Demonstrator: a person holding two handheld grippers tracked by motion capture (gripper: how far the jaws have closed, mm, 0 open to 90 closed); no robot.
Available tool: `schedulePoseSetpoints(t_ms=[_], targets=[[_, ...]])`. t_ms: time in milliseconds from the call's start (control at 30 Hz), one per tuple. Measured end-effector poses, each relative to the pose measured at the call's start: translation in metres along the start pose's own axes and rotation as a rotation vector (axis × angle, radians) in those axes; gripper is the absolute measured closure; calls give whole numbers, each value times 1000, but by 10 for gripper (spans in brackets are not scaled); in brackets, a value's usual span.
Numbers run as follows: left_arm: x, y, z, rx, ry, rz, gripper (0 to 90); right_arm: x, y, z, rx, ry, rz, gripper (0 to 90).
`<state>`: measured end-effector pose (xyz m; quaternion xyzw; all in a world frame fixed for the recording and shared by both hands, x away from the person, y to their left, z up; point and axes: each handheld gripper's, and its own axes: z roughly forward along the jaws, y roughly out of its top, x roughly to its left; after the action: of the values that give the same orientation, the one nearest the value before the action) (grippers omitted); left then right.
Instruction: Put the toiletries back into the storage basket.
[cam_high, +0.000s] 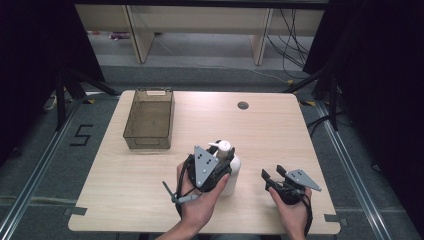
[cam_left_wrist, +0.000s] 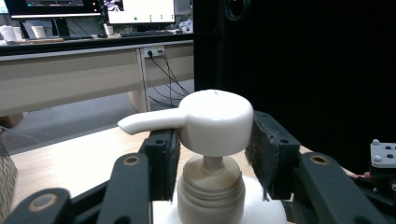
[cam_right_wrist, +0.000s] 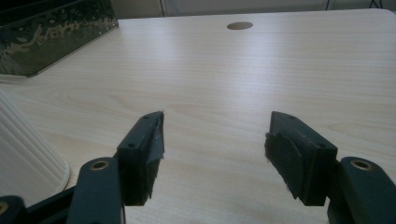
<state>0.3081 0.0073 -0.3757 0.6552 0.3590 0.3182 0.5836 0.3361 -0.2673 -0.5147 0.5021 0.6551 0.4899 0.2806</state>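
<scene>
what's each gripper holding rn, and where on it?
Left gripper has its jaws on the pump head of the white bottle, one each side. Right gripper is open and holds nothing.

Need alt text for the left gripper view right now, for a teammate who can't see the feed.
The left gripper has its two black jaws on either side of the white pump head of a pump bottle, pads touching or nearly touching it. The spout points left. Behind are the wooden table, a desk and a black curtain.

white pump bottle (cam_high: 230, 167) with ribbed white sides, black grippers topped by grey plates, smoky brown translucent bin (cam_high: 150, 120), pale wood-grain table (cam_high: 280, 135).
</scene>
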Motion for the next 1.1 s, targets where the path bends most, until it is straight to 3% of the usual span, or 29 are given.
schedulePoseSetpoints(t_ms=[133,467,533,600,633,767,800,833,900,1100], targets=[[1,-1,0,-11,-8,-15,586,1,0,1,1,7,17,372],[6,3,-2,8,-37,2,591,1,0,-1,16,19,32,369],[10,6,-3,7,-34,4,592,-1,1,-2,17,0,10,369],[14,9,-3,4,-32,3,592,2,0,-2,25,-3,47,369],[17,11,-4,9,-32,16,592,0,1,-2,23,4,23,369],[26,16,-7,7,-25,27,593,1,0,-1,11,5,31,370],[27,16,-8,19,-17,1,593,0,1,-3,24,0,22,370],[31,18,-8,4,-21,30,593,3,0,-3,33,2,63,370],[35,19,-10,16,-14,6,593,3,0,-2,18,-1,62,370],[51,24,-15,9,2,-4,593,3,0,-2,14,-1,55,370]])
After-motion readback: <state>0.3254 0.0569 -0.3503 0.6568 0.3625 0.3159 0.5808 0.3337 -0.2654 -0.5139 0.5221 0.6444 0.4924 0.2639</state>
